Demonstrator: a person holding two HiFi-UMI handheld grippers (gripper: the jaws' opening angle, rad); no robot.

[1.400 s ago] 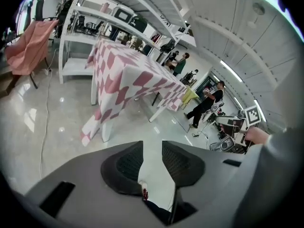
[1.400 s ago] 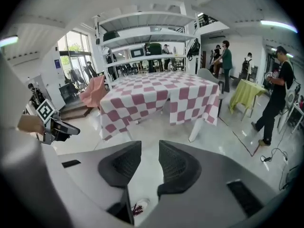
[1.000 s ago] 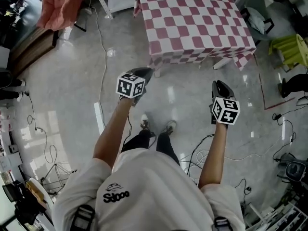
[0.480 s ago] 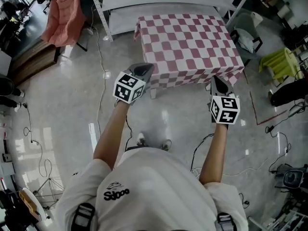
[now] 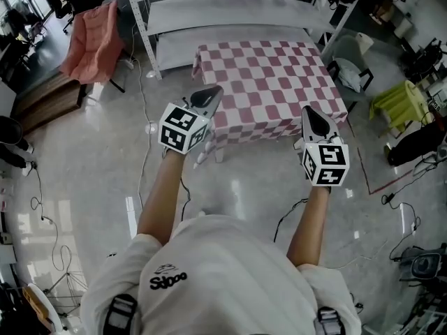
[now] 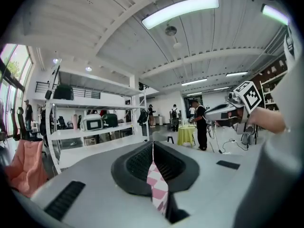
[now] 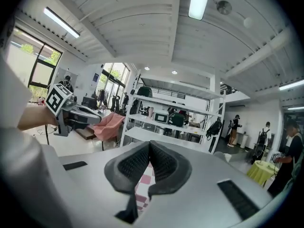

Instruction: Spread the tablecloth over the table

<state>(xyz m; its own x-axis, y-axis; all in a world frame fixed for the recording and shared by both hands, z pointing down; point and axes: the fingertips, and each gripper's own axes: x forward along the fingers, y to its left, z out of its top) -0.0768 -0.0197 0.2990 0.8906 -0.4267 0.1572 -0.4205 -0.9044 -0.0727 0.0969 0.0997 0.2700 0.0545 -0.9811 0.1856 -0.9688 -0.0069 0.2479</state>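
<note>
Adjustment of the near hem looks like the step in hand. The tablecloth [image 5: 269, 75] lies at twelve o'clock from the person, draped over the table, which it hides from sight. The left gripper [image 5: 207, 96] sits at the cloth's seven o'clock corner and the right gripper [image 5: 311, 117] at its five o'clock corner.

Both pairs of jaws are closed tight on fabric. In the left gripper view a pleat of check hangs from the pinch [image 6: 153, 148]. In the right gripper view a fold shows just under the pads [image 7: 149, 148].

The next move, as I judge it, calls for both hands to draw the edge evenly toward six o'clock. They would then lower it so the hem falls level, and only then let go. An uneven tug could skew the whole sheet.

The cloth is thin and limp, in pink and white squares. The pads are black, ribbed and rubbery, set in smooth grey shells. The floor [image 5: 98, 145] is polished and glossy.
</note>
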